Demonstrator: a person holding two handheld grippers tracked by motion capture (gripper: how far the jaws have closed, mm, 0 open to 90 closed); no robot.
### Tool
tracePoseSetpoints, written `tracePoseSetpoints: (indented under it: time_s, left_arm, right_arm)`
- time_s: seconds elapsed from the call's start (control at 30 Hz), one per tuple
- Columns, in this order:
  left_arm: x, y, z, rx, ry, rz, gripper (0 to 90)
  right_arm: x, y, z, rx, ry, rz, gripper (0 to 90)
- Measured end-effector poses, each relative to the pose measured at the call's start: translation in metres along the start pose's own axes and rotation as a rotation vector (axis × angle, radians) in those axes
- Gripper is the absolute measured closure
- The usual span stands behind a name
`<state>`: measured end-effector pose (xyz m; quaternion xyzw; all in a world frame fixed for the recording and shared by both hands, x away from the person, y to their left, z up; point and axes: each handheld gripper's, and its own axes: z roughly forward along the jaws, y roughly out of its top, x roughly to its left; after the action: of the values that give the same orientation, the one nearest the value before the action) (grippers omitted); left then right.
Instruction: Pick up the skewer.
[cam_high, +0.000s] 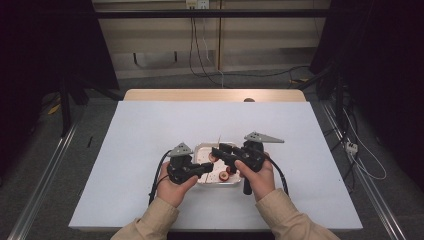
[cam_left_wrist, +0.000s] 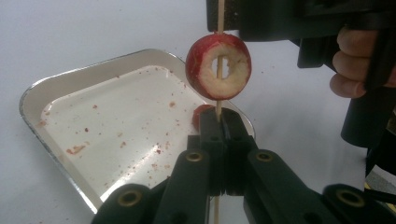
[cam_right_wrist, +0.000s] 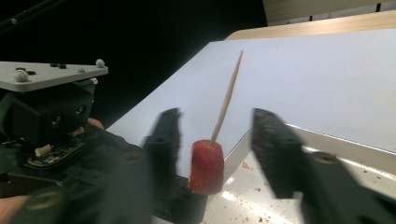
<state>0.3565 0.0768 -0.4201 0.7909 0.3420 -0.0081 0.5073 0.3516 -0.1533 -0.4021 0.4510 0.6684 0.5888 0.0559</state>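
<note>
A thin wooden skewer (cam_left_wrist: 220, 9) stands upright, and my left gripper (cam_left_wrist: 220, 120) is shut on its lower part. An apple ring (cam_left_wrist: 218, 65) with red skin and a cored hole is threaded on the skewer just above those jaws. In the right gripper view the same slice (cam_right_wrist: 205, 165) shows edge-on. My right gripper (cam_right_wrist: 217, 116) is open, one jaw on each side of it and neither touching it. Another red apple piece (cam_left_wrist: 200, 114) lies in the tray behind the left jaws. In the high view both grippers (cam_high: 207, 167) (cam_high: 221, 150) meet over the tray (cam_high: 200, 148).
The shallow white metal tray (cam_left_wrist: 56, 84) holds red crumbs and juice stains. It rests on a white sheet (cam_high: 150, 130) that covers a wooden table. More apple pieces (cam_high: 223, 176) lie in the tray. Black stands and cables flank the table.
</note>
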Motion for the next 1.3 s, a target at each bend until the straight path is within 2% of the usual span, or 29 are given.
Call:
tracePoseSetpoints:
  time_s: [0.07,0.17,0.23,0.37,0.5,0.6,0.77,0.9,1.03,1.1,1.23,1.3]
  left_arm:
    - [0.002,0.000,-0.001,0.001,0.005,-0.003,89.6]
    - [0.005,-0.001,-0.004,0.000,0.021,-0.006,89.6]
    - [0.008,-0.001,-0.007,-0.001,0.035,-0.007,89.6]
    - [0.012,-0.002,-0.011,-0.006,0.039,-0.010,89.5]
    - [0.010,-0.001,-0.010,0.002,0.036,-0.003,89.5]
    - [0.009,-0.002,-0.009,0.004,0.034,0.000,89.5]
    - [0.010,-0.001,-0.010,-0.001,0.031,-0.004,89.5]
    - [0.010,-0.001,-0.010,-0.005,0.029,-0.007,89.5]
    - [0.011,-0.001,-0.011,-0.003,0.030,-0.007,89.4]
    - [0.011,-0.001,-0.011,-0.004,0.030,-0.004,89.4]
    - [0.010,-0.001,-0.011,-0.002,0.028,-0.005,89.4]
    - [0.010,-0.001,-0.011,-0.001,0.028,-0.005,89.4]
  right_arm:
    - [-0.002,0.001,-0.002,0.004,-0.010,-0.016,48.0]
    - [-0.006,0.000,-0.006,0.002,-0.033,-0.022,39.2]
    - [-0.011,-0.001,-0.009,0.009,-0.050,-0.038,38.2]
    - [-0.021,-0.006,-0.014,0.056,-0.103,-0.069,30.1]
    - [-0.028,-0.012,-0.015,0.098,-0.129,-0.081,28.7]
    - [-0.030,-0.015,-0.016,0.109,-0.135,-0.090,30.1]
    - [-0.030,-0.023,-0.015,0.167,-0.144,-0.132,36.9]
    - [-0.031,-0.030,-0.013,0.202,-0.143,-0.172,48.1]
    - [-0.029,-0.036,-0.011,0.226,-0.122,-0.169,55.7]
    - [-0.028,-0.037,-0.011,0.233,-0.116,-0.160,57.5]
    - [-0.027,-0.040,-0.009,0.253,-0.126,-0.208,57.3]
    - [-0.027,-0.042,-0.008,0.261,-0.121,-0.206,59.2]
